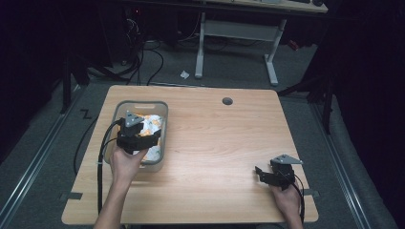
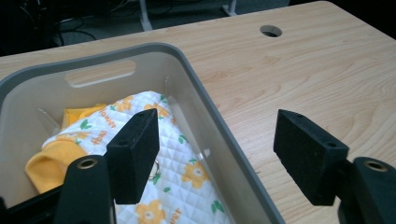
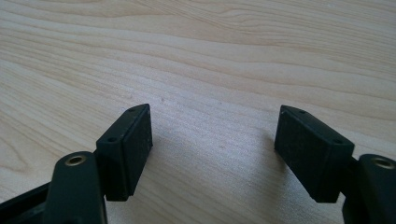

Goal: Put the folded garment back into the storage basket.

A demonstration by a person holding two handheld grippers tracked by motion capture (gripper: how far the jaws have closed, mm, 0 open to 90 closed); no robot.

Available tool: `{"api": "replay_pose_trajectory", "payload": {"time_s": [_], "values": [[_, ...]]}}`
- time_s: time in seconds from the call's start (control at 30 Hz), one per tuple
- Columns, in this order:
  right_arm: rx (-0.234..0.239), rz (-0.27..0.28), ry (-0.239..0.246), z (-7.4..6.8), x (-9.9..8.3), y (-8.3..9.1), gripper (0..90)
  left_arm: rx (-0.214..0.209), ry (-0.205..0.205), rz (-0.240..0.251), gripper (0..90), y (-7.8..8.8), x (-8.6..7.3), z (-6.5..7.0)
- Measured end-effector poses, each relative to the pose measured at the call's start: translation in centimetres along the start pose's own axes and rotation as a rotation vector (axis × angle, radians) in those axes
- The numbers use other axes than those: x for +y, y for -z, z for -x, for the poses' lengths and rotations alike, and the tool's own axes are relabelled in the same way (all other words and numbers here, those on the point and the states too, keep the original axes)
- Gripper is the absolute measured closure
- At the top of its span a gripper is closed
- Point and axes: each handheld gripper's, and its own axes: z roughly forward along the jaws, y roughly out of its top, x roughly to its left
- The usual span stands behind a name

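- The right claw (image 1: 265, 175) sits low over bare wood at the near right of the desk (image 1: 224, 143), jaws spread wide with nothing between them.
- The left claw (image 1: 142, 134) hangs over the grey bin (image 1: 165, 114) at the desk's left. In its own view its jaws gape apart, one above the cloth and the other beyond the bin's right wall, over the wood. Neither jaw touches anything.
- Inside the bin lies a quilted garment (image 2: 184, 172), white with orange flowers, bunched up, with a plain yellow ribbed cuff (image 2: 49, 163) at one end.
- It looks soft, light and floppy: it should sag and trail when lifted, with no risk of breaking, and the quilting should give the pads good friction.
- A raised fold near the middle seems the best place to pinch, since the bin's walls crowd the edges.
- A small metal ring (image 2: 155, 170), perhaps a snap, glints by the jaw; best avoided.
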Motion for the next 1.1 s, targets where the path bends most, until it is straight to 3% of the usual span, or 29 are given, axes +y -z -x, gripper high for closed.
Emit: {"api": "replay_pose_trajectory", "payload": {"time_s": [0.53,1.1], "values": [[0.000,0.000,0.000,0.0,0.0,0.0,27.8,-0.072,-0.040,0.007,31.7,-0.3,0.2,2.9],[0.001,0.000,0.000,0.0,0.0,0.0,27.8,-0.135,-0.046,0.024,31.7,-1.1,-0.1,5.0]]}}
